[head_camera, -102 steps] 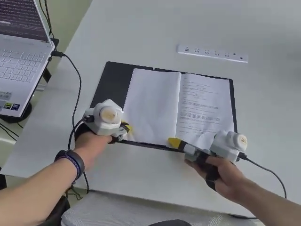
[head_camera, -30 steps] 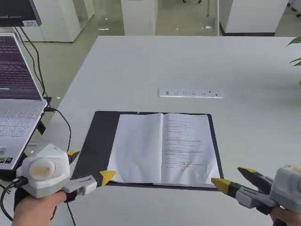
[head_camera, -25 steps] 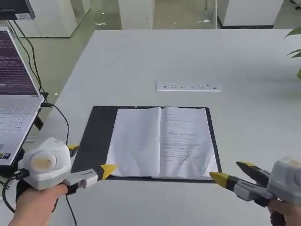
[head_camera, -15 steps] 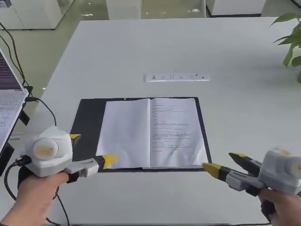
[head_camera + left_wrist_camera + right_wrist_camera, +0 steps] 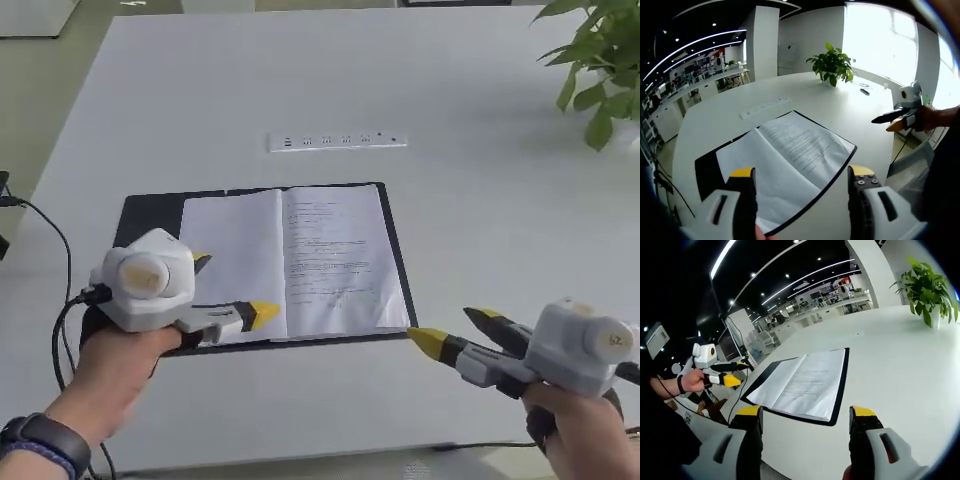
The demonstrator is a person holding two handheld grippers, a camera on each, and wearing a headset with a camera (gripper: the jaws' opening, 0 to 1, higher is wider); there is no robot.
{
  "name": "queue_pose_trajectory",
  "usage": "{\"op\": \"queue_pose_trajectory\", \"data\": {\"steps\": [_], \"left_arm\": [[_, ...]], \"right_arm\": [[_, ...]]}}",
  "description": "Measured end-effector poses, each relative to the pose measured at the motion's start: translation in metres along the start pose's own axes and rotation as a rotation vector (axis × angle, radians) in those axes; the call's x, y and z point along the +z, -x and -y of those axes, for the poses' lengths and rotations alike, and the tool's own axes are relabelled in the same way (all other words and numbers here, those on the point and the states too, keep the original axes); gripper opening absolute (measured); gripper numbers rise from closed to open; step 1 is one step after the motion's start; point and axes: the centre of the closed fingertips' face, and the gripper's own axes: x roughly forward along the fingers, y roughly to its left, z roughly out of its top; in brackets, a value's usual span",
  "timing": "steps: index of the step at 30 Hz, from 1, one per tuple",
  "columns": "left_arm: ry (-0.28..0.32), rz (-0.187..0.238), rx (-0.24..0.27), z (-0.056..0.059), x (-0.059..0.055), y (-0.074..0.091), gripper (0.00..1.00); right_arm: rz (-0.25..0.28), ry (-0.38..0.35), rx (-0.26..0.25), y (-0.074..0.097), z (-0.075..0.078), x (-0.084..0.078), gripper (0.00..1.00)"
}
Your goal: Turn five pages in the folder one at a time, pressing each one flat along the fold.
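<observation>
At the far left of the head view a dark cable point(image 5: 62, 262) runs down the white table point(image 5: 480, 200), and below it a hand point(image 5: 118, 368) with a dark wristband point(image 5: 38, 436) holds the left claw point(image 5: 232, 287). Its yellow-tipped jaws stand wide apart with nothing between them. The nearer tip shows over the bottom edge of the left page, though contact cannot be told. The black folder point(image 5: 148, 212) lies open and flat in the middle of the frame, closer to the left side. It shows a blank left page point(image 5: 235, 250) and a printed right page point(image 5: 335, 250), which meet at the fold. In the left gripper view the folder lies straight ahead, between that claw's spread jaws. Beyond the folder's far edge, in the upper middle of the head view, a white power strip point(image 5: 335, 141) lies on the table. At the lower right, the other hand point(image 5: 578, 432) holds the right claw point(image 5: 452, 328), also spread wide and empty. Its tips point left toward the folder's near right corner and stay just clear of it. A leafy green plant point(image 5: 595, 60) fills the upper right corner.
</observation>
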Motion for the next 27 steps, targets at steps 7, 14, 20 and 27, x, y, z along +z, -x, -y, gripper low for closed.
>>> {"op": "queue_pose_trajectory", "data": {"steps": [7,14,20,27], "left_arm": [[-0.133,-0.033,-0.067,0.023,0.014,-0.036,0.73],[-0.134,-0.024,-0.118,0.046,0.026,-0.071,0.73],[-0.133,-0.038,-0.164,0.067,0.024,-0.105,0.73],[-0.130,-0.077,-0.199,0.088,0.013,-0.139,0.73]], "right_arm": [[-0.015,-0.019,-0.010,0.001,0.003,-0.007,0.69],[-0.019,-0.026,-0.012,0.001,0.002,-0.007,0.68],[-0.018,-0.036,-0.015,0.000,0.000,-0.005,0.68],[-0.026,-0.052,-0.016,0.001,0.001,-0.007,0.68]]}}
